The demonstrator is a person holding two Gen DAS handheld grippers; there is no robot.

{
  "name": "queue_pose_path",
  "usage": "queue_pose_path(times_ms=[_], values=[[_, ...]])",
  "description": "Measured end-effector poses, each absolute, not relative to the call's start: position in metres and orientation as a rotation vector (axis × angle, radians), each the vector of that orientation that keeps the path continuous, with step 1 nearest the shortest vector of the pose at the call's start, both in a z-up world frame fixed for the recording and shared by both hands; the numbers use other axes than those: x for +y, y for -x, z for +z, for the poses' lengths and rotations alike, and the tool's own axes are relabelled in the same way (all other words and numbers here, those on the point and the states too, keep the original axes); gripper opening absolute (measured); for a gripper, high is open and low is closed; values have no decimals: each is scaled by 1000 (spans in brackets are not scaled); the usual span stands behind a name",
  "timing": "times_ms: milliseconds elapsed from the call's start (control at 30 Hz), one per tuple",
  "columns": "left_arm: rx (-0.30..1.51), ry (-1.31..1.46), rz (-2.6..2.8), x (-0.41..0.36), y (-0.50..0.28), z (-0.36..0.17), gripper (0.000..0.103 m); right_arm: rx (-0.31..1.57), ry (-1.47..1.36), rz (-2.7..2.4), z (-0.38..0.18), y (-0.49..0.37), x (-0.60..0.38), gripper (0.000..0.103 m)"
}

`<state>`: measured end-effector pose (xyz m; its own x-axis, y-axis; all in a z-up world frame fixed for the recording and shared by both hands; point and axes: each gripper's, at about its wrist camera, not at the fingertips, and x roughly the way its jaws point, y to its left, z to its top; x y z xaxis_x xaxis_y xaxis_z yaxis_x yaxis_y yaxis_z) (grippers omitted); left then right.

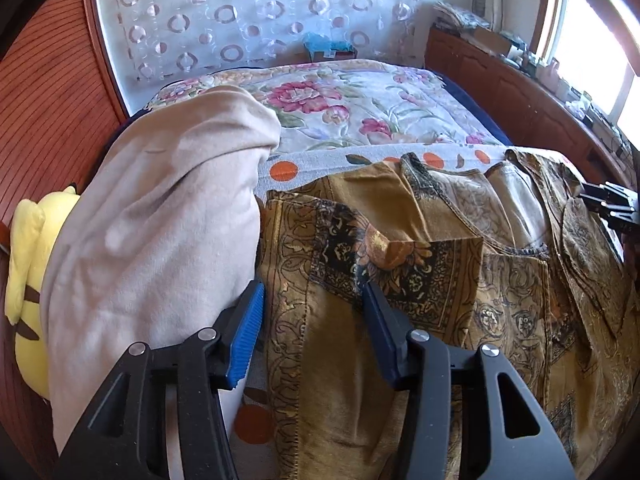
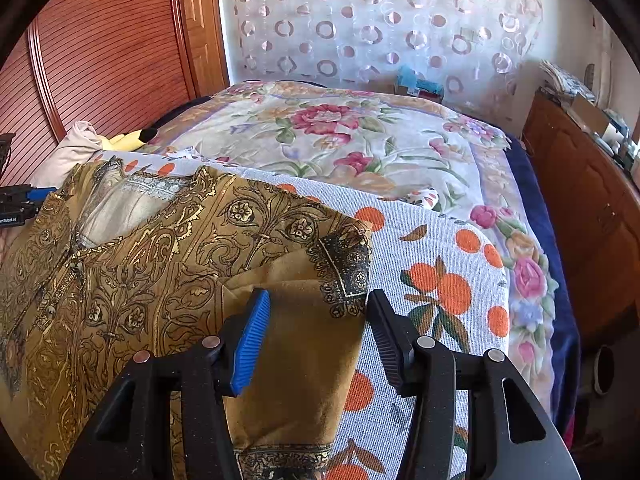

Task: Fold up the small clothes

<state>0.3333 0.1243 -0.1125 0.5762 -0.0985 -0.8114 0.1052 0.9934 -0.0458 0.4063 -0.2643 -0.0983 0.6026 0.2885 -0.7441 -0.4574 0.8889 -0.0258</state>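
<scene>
A gold-brown patterned garment point(image 1: 420, 264) lies spread on an orange-print cloth point(image 1: 288, 170) on the bed; its sleeves are folded inward. It also shows in the right wrist view point(image 2: 168, 248). My left gripper point(image 1: 314, 292) is open, its jaws straddling the garment's left edge. My right gripper point(image 2: 318, 300) is open, its jaws straddling the garment's right folded edge over the orange-print cloth point(image 2: 440, 280). The right gripper shows at the far right of the left view point(image 1: 612, 204); the left gripper shows at the far left of the right view point(image 2: 20, 200).
A beige cloth pile point(image 1: 160, 220) and a yellow plush toy point(image 1: 28, 280) sit left of the garment. A floral blanket point(image 2: 360, 140) covers the bed behind. A wooden cabinet point(image 2: 588, 216) stands right, a slatted wooden door point(image 2: 100, 52) left.
</scene>
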Motion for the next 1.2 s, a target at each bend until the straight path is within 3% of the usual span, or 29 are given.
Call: queue_pose_path(times_ms=[100, 300, 667, 833, 900, 1000, 1200], values=[[949, -10, -124, 122, -330, -112, 47, 817, 227, 436, -98, -405, -263, 53], [965, -2, -162, 121, -330, -109, 20, 830, 220, 456, -96, -408, -266, 53], [963, -15, -156, 118, -332, -108, 18, 880, 174, 474, -92, -430, -264, 53], [949, -43, -183, 114, -328, -108, 9, 879, 179, 460, -92, -430, -260, 35], [944, -63, -185, 112, -326, -107, 8, 872, 197, 443, -92, -429, -258, 19], [931, -50, -193, 115, -325, -105, 7, 861, 198, 413, -93, -428, -258, 8], [834, -24, -231, 116, -300, -76, 6, 808, 167, 387, -82, -409, -254, 3]])
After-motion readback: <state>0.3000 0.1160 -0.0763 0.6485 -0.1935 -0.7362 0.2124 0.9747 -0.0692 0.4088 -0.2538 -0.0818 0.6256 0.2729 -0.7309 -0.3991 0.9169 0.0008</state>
